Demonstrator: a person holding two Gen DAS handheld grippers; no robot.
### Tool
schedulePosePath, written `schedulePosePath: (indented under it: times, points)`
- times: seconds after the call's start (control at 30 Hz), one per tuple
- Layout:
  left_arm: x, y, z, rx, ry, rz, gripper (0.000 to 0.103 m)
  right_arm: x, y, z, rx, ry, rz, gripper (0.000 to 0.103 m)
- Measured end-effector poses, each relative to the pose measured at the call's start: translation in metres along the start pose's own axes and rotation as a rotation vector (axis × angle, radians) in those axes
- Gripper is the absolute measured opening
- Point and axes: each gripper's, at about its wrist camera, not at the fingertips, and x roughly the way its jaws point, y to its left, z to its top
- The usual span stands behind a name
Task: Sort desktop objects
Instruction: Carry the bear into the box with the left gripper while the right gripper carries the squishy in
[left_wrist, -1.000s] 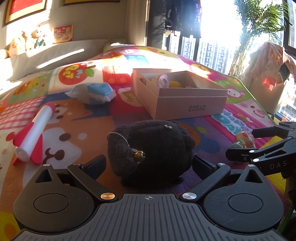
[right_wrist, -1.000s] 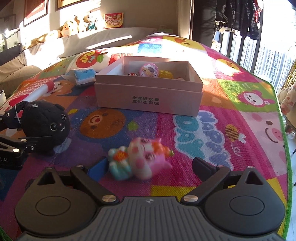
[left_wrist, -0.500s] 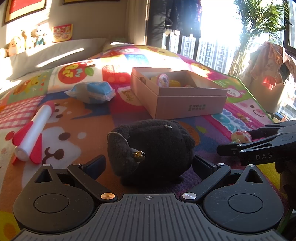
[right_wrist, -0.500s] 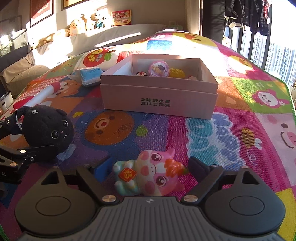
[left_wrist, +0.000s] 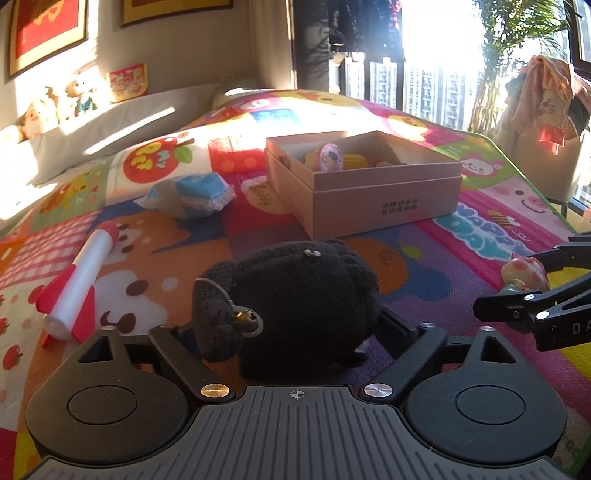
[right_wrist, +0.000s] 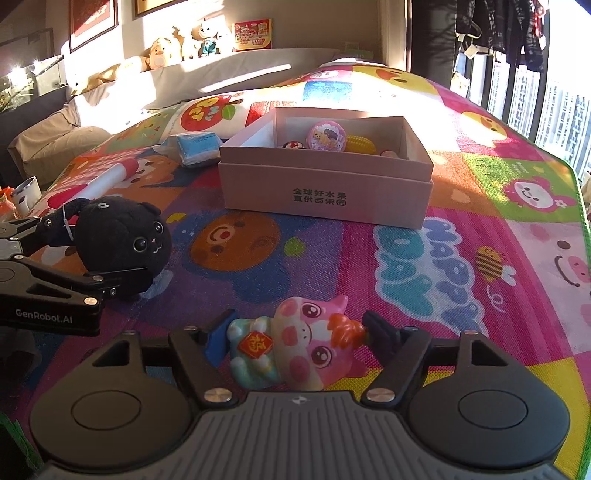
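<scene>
My left gripper (left_wrist: 286, 328) is shut on a black plush toy (left_wrist: 295, 302), which also shows in the right wrist view (right_wrist: 123, 243), held just above the colourful mat. My right gripper (right_wrist: 295, 328) is shut on a pink and green pig figurine (right_wrist: 299, 350), seen small in the left wrist view (left_wrist: 524, 275). A pink open cardboard box (right_wrist: 325, 195) stands ahead on the mat and holds a pink ball (right_wrist: 325, 136), a yellow corn toy (right_wrist: 360, 144) and other small items. The box also shows in the left wrist view (left_wrist: 384, 203).
A red and white toy rocket (left_wrist: 79, 280) and a blue wrapped packet (left_wrist: 195, 194) lie on the mat left of the box. Cushions and stuffed toys (right_wrist: 166, 51) line the far wall. The mat's green edge (right_wrist: 580, 206) runs along the right, near windows.
Both grippers have closed onto their toys and lifted slightly. The pig figurine has turned and come closer between the right fingers; the plush sits tighter between the left fingers.
</scene>
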Motion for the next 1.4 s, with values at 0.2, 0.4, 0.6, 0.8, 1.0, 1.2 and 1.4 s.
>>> schedulePosePath:
  times: [0.2,0.4,0.6,0.8,1.0,1.2,1.4]
  points:
    - [-0.013,-0.007,0.003,0.028,-0.010,-0.016,0.087,-0.023,-0.006,0.000,-0.012,-0.046,0.003,0.074]
    - [-0.036,-0.016,0.055,0.086,-0.143,-0.088,0.087,-0.061,-0.020,0.018,-0.051,-0.147,-0.014,0.074]
    - [-0.014,-0.026,0.136,0.042,-0.209,-0.230,0.087,-0.109,-0.040,0.063,-0.052,-0.344,-0.030,0.074]
    - [0.062,-0.054,0.188,0.029,-0.117,-0.324,0.087,-0.109,-0.052,0.077,-0.061,-0.409,-0.061,0.074]
    - [0.148,-0.063,0.189,-0.050,0.110,-0.463,0.088,-0.077,-0.071,0.074,-0.029,-0.322,-0.074,0.074]
    - [0.147,-0.035,0.180,-0.094,0.084,-0.440,0.097,-0.057,-0.086,0.069,0.015,-0.261,-0.088,0.074]
    - [0.091,0.014,0.159,-0.130,-0.055,-0.338,0.100,-0.045,-0.079,0.071,0.009,-0.222,-0.063,0.074]
